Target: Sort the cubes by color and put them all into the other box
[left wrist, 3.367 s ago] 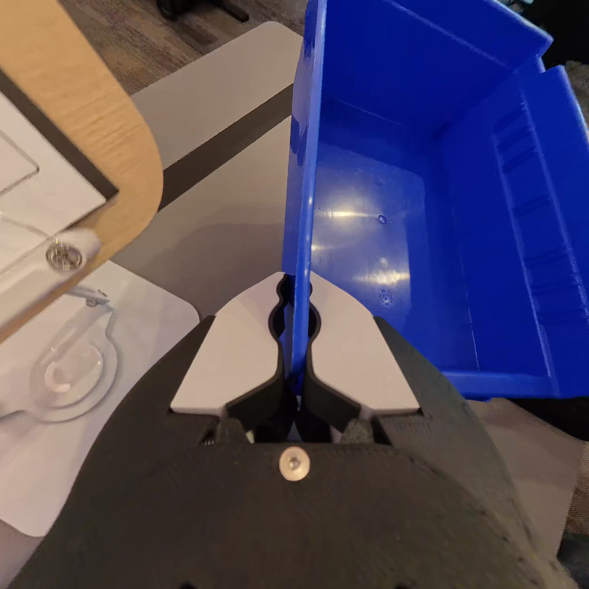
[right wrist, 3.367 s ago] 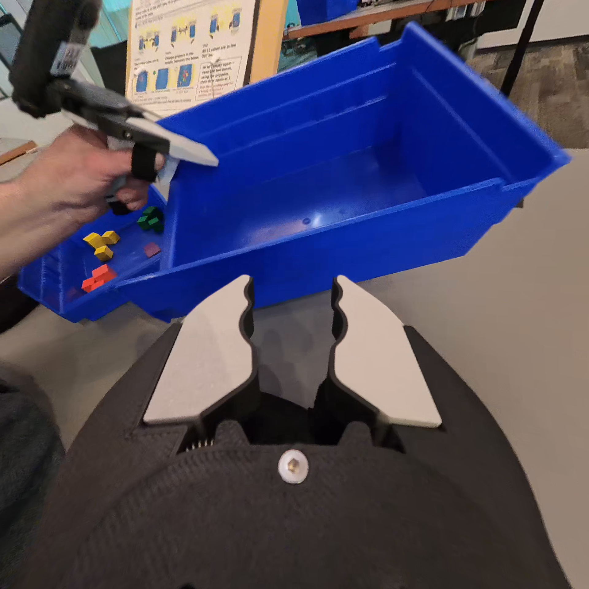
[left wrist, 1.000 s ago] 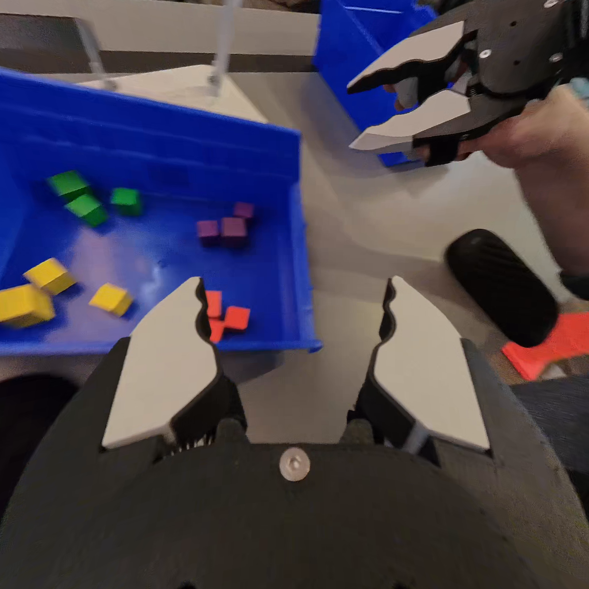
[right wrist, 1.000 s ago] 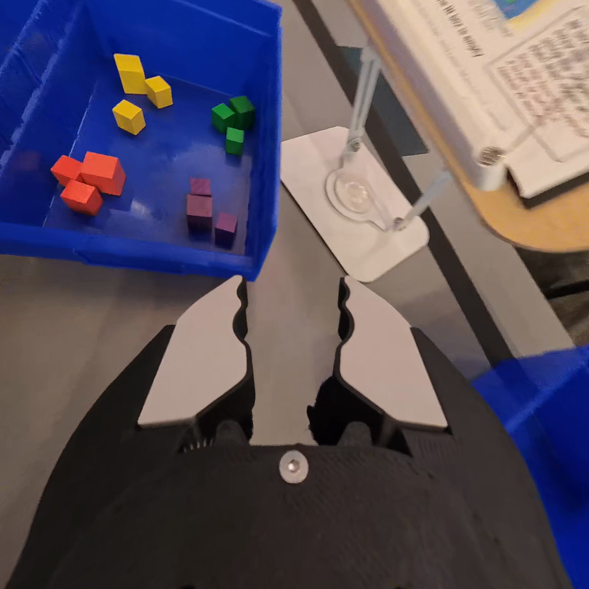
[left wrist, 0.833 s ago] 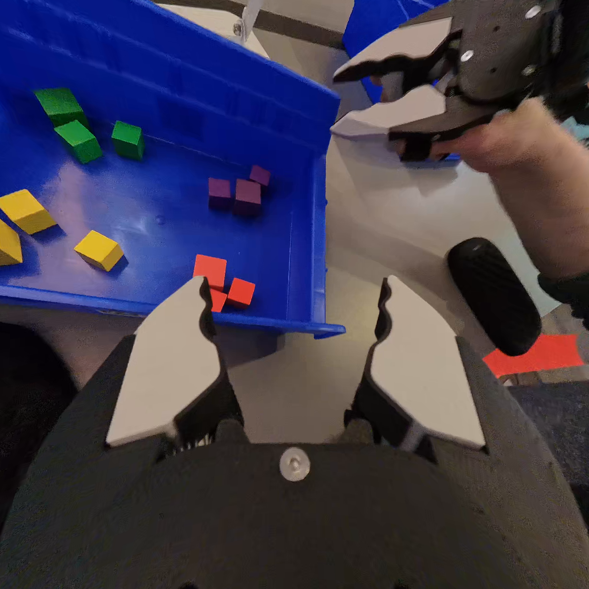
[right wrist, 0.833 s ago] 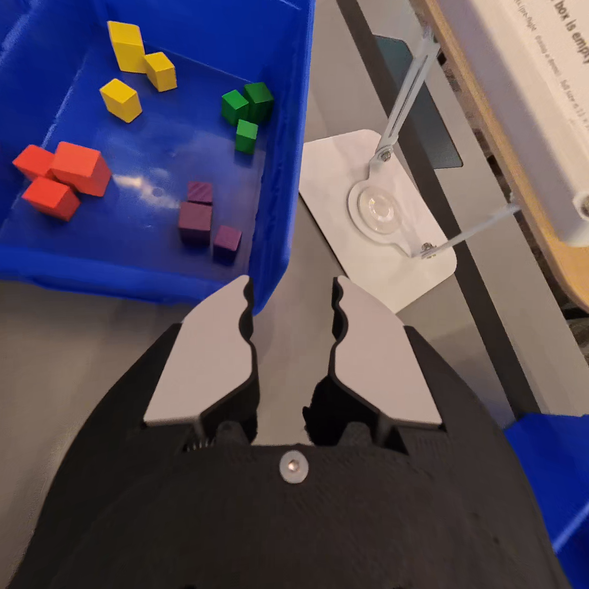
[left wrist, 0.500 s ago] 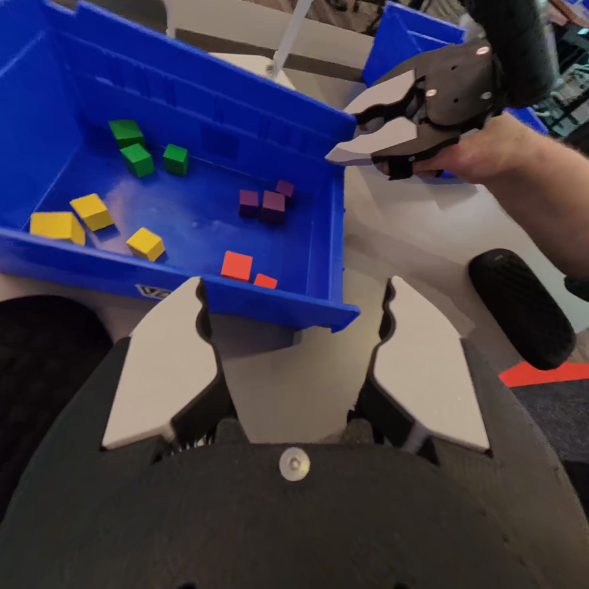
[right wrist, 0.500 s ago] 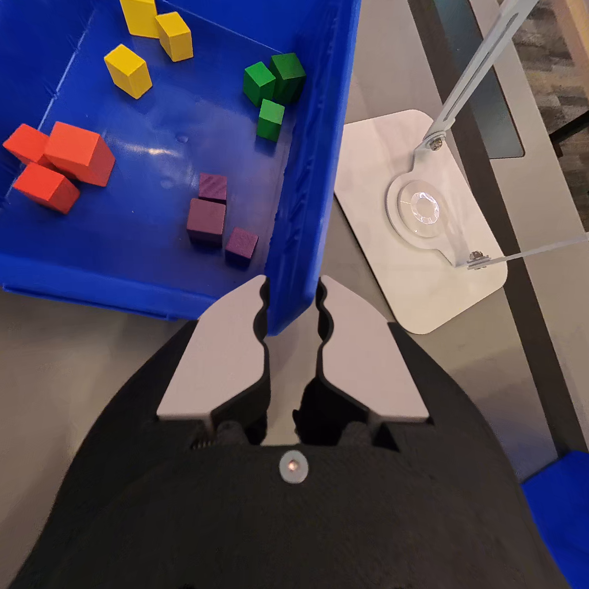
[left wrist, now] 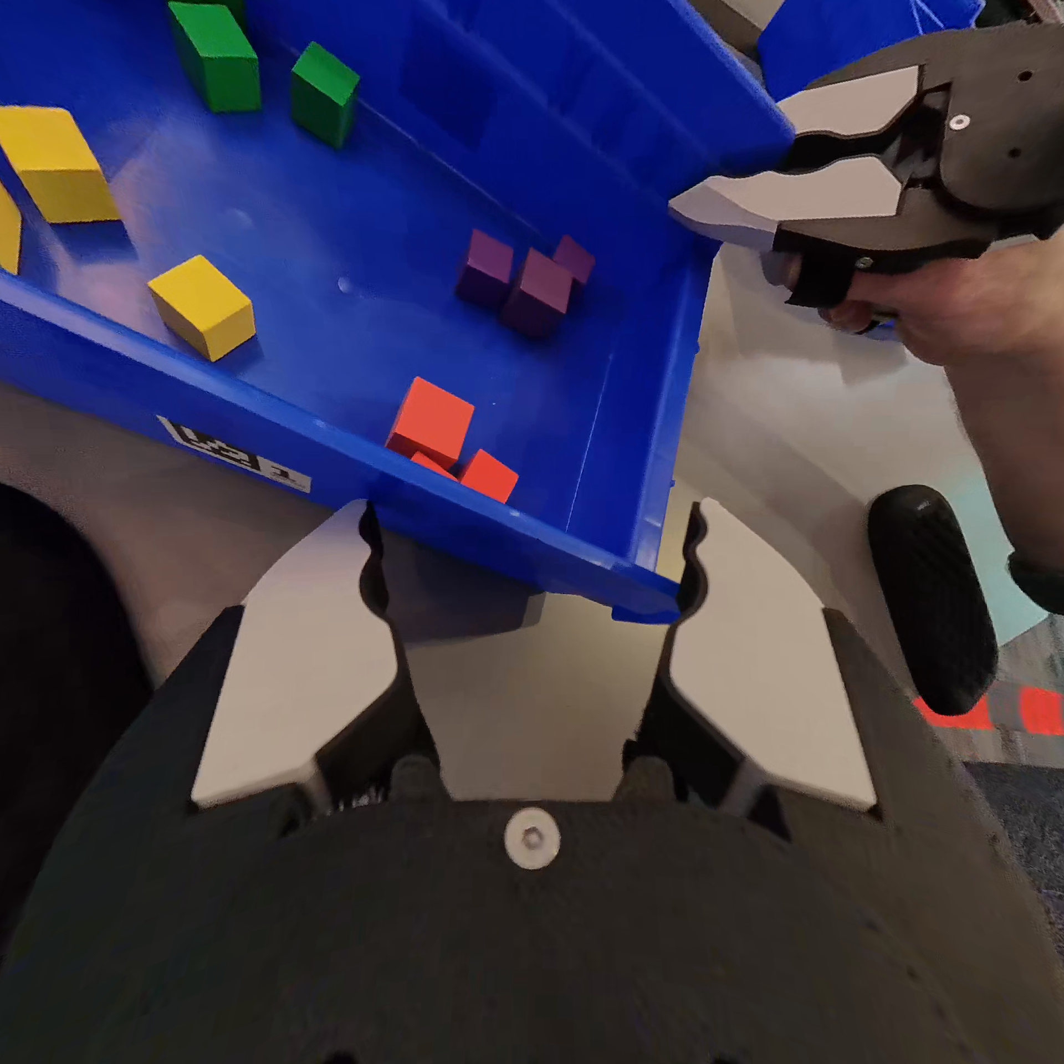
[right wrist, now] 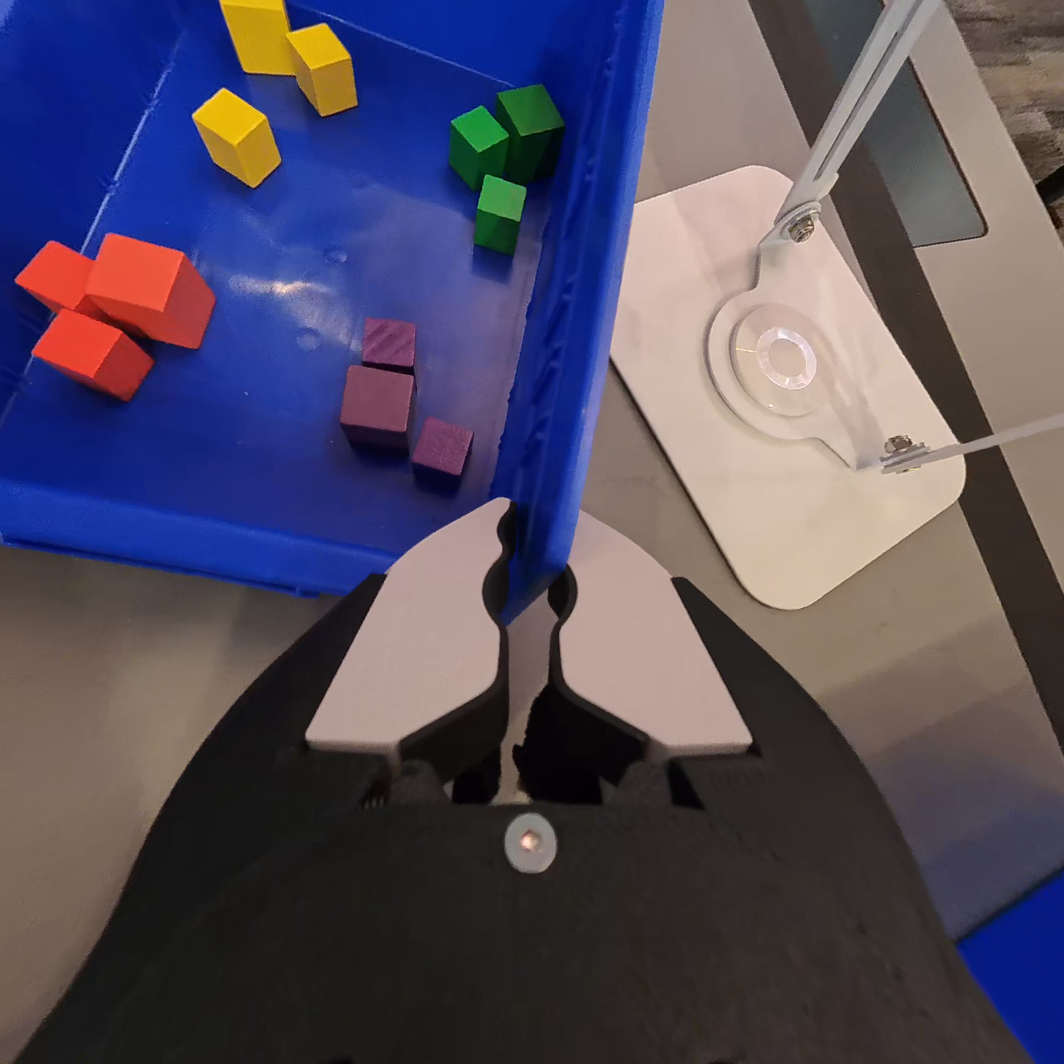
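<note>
the right hand-held gripper [right wrist: 532, 553] has narrowed from a loose spread to a clamp on the side wall of the blue box [right wrist: 576, 288], one pad inside the wall and one outside, at the corner nearest its camera; a moment ago that corner only stood between its parted fingers. the left hand-held gripper [left wrist: 529, 553] stays spread wide and has come in close, so that the box's near corner now lies between its fingers with nothing gripped; whether the right-hand finger touches the rim cannot be told. the box sits on the grey desk [right wrist: 115, 662] and looks tipped in the left wrist view. inside it the cubes lie in colour groups: yellow cubes [right wrist: 236, 135] at the far side, green cubes [right wrist: 504, 138] by the clamped wall, red cubes [right wrist: 115, 311] and purple cubes [right wrist: 380, 397] nearer. since the sorting looks finished, the fresh clamp probably prepares a lift or tilt of the whole box, with the left one likely to take the near rim next. only an edge of another blue box [right wrist: 1013, 967] shows at the lower right.
</note>
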Available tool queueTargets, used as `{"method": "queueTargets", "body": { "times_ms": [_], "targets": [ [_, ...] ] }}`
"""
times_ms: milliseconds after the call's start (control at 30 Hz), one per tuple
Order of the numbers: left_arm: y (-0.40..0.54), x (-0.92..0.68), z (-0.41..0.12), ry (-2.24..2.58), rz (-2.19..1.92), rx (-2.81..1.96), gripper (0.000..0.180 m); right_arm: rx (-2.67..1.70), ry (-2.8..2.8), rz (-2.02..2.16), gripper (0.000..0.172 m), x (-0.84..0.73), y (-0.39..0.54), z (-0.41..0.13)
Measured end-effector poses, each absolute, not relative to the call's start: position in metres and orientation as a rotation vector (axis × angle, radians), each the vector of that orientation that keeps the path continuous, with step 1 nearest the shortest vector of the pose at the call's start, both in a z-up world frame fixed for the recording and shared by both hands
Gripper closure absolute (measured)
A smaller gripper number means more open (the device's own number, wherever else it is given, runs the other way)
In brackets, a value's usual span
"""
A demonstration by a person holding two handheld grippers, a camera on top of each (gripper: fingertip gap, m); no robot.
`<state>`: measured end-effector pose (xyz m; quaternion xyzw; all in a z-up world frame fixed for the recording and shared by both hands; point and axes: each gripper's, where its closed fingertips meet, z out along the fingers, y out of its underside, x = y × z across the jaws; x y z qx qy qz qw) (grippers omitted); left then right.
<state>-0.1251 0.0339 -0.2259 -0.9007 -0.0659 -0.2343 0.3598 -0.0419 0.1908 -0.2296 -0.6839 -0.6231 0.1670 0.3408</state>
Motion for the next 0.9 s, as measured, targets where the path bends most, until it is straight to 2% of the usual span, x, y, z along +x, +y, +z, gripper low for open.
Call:
{"method": "queueTargets", "body": {
  "times_ms": [100, 467, 900],
  "targets": [
    [0.044, -0.14, -0.227, -0.206, -0.618, -2.335, 0.089, -1.788, -1.605, 0.434, 0.164, -0.051, 0.199, -0.229],
    [0.082, -0.226, -0.224, -0.346, -0.687, -2.35, 0.093, -1.763, -1.607, 0.429, 0.163, -0.117, 0.217, -0.23],
    [0.128, -0.342, -0.212, -0.33, -0.558, -2.349, 0.135, -1.792, -1.622, 0.466, 0.15, -0.183, 0.213, -0.237]
  ]
}}
